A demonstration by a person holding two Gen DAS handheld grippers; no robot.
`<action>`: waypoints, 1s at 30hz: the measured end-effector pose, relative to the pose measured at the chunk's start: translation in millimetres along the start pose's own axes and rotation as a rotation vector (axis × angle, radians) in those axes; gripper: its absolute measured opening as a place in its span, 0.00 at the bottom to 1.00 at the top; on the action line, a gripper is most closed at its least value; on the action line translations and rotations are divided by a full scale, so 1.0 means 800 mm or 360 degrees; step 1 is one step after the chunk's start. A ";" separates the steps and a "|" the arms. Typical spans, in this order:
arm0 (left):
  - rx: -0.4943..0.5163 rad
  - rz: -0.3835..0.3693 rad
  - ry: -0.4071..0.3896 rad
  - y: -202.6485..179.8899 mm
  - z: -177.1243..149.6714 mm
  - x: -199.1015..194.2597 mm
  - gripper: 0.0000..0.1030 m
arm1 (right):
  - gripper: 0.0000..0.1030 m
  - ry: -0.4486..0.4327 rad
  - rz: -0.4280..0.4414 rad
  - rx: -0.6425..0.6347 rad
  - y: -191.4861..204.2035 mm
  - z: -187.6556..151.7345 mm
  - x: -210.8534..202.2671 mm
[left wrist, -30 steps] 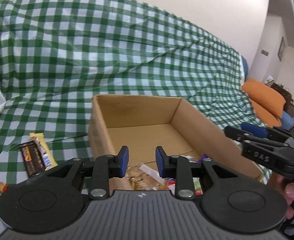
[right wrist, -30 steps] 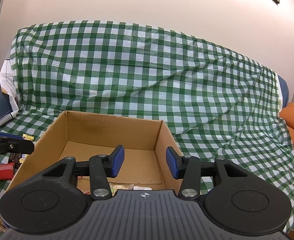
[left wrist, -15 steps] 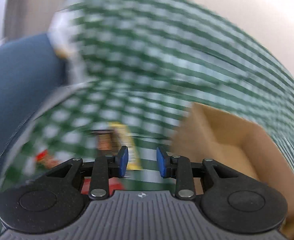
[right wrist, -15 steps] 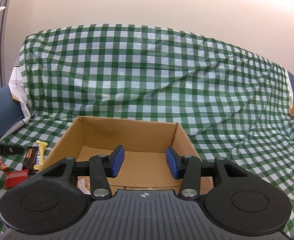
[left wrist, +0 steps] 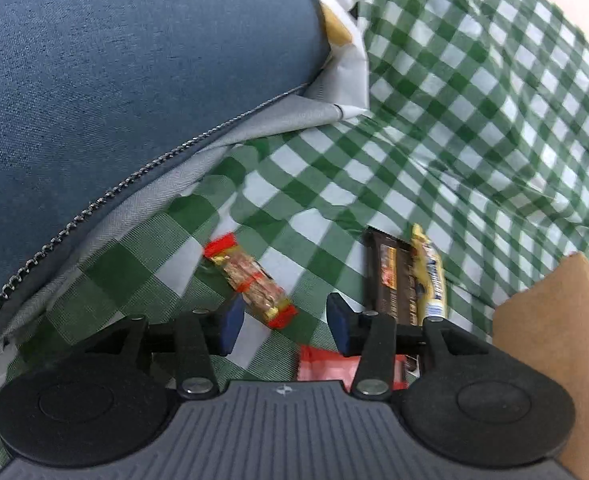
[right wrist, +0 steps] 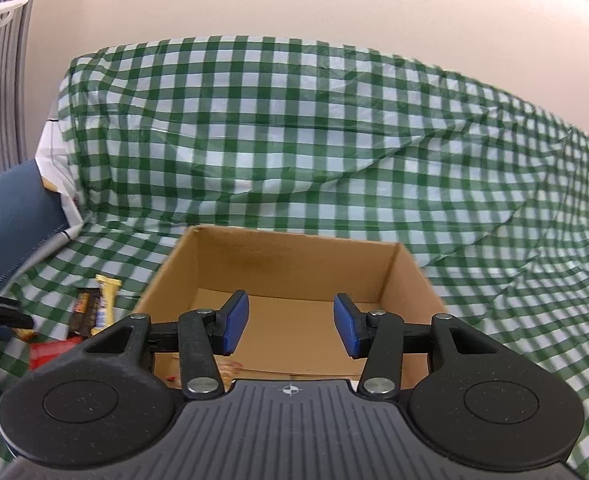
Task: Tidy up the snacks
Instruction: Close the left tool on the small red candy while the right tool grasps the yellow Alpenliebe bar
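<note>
Snacks: red-ended clear-wrapped bar [left wrist: 249,283] lies on your green checked cloth [left wrist: 454,128], between your left gripper [left wrist: 281,325]'s empty, just-widened jaws; right gripper [right wrist: 291,325] gapes empty over the cardboard box [right wrist: 294,256].

Red packet [left wrist: 322,364] half hidden under hand-held gripper [left wrist: 282,326]

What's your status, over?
Left gripper open, jaws just widened over red-ended snack. Right gripper open, empty, facing box. Nothing in the way.

Green checked cloth [left wrist: 434,128], blue cushion [left wrist: 114,60]
</note>
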State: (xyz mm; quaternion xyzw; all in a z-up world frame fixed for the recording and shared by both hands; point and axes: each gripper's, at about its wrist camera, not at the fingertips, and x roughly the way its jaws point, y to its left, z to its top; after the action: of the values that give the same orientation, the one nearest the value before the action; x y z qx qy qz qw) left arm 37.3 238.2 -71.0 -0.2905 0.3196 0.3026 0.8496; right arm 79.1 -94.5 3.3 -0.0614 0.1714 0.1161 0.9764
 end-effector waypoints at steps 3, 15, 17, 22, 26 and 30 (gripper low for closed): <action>-0.0048 0.0022 0.0054 0.003 0.001 0.010 0.48 | 0.49 0.0022 0.0082 0.0012 0.014 0.002 0.006; 0.0149 0.0142 -0.0042 -0.013 0.000 0.002 0.13 | 0.49 0.0245 0.0389 0.0067 0.111 0.059 0.038; 0.0129 0.0113 -0.0032 -0.009 0.001 -0.003 0.13 | 0.49 0.0320 0.0433 0.0101 0.137 0.076 0.055; 0.0052 0.0044 0.0068 0.000 0.000 -0.006 0.13 | 0.49 0.0442 0.0468 0.0074 0.200 0.096 0.115; 0.0015 0.0053 0.0102 0.009 0.000 -0.007 0.16 | 0.50 0.0587 0.0394 0.0074 0.233 0.083 0.180; 0.0000 0.0088 0.0097 0.012 0.003 -0.006 0.27 | 0.51 0.0741 0.0316 0.0064 0.250 0.061 0.236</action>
State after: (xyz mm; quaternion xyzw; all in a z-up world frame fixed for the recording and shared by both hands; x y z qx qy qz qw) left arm 28.9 244.4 -68.6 -0.2905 0.3533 0.3170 0.8309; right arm 217.5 144.9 -33.1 -0.0500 0.3992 0.1908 0.8954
